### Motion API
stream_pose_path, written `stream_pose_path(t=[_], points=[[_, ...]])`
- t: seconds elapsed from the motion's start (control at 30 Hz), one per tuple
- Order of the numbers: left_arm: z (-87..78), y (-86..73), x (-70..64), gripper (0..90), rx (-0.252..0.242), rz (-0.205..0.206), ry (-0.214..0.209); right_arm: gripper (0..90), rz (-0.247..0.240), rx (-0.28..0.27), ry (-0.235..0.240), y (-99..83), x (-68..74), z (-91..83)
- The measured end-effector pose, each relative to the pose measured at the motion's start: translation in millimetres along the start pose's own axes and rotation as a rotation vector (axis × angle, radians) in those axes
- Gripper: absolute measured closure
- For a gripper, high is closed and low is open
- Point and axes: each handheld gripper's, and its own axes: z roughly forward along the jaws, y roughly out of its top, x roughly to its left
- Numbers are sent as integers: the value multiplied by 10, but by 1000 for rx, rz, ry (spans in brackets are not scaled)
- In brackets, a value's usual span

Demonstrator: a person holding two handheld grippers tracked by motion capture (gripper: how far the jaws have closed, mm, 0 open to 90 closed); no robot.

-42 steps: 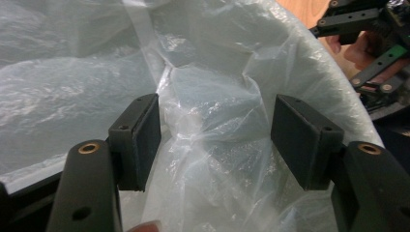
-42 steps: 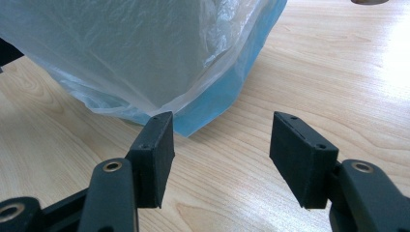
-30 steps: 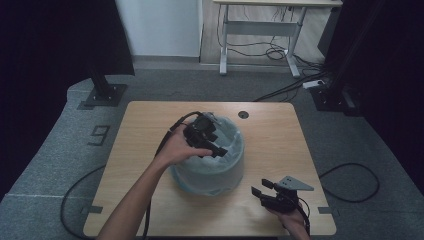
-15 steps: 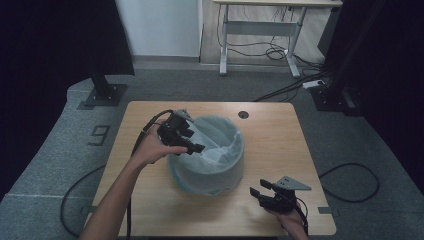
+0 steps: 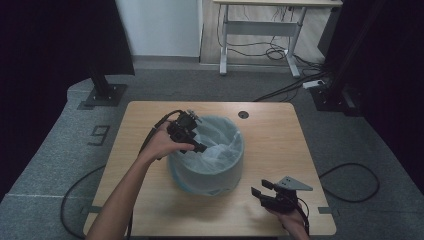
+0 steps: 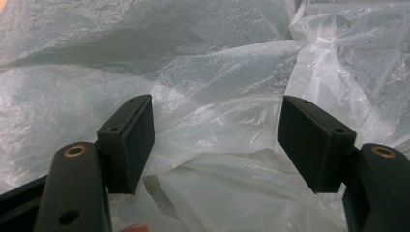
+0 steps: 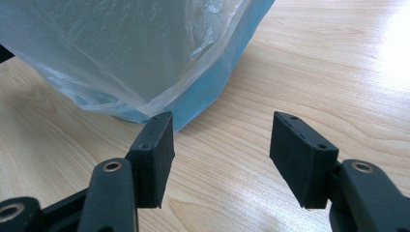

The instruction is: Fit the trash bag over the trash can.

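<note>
The place looked like a recording lab or a test studio, not a home. A plain wooden worktop [image 5: 270,150] with a round cable hole [image 5: 243,115] stood on grey carpet [image 5: 350,145], and a number nine [image 5: 99,135] was marked on the floor beside it. Black stands [image 5: 102,90] with heavy base plates rose at both sides, and dark curtains [image 5: 45,65] closed the space at left and right. Behind, near a white wall [image 5: 160,25], there was a height-adjustable desk frame [image 5: 260,30] with loose cables [image 5: 280,52] and a power strip [image 5: 313,84] on the floor.
</note>
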Motion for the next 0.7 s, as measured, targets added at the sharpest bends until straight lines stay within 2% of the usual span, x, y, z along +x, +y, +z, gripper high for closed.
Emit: stream_pose_path(t=[0.07, 0.2, 0.33, 0.47, 0.57, 0.7], points=[[-25, -10, -7, 290, -11, 3, 4, 404, -1, 0, 0, 1, 3, 0], [-168, -57, -37, 290, -83, 7, -11, 403, -1, -4, -1, 3, 0, -6], [-313, -119, -106, 288, -113, 22, -15, 403, 11, -11, 2, 9, -14, -13], [-418, -196, -191, 289, -123, 40, -10, 403, 9, -11, 1, 13, -13, -16], [-463, -254, -282, 292, -109, 63, 3, 403, 10, -11, 0, 10, -14, -12], [-450, -306, -338, 325, -78, 50, 14, 402, 11, -10, -1, 11, -8, -9]])
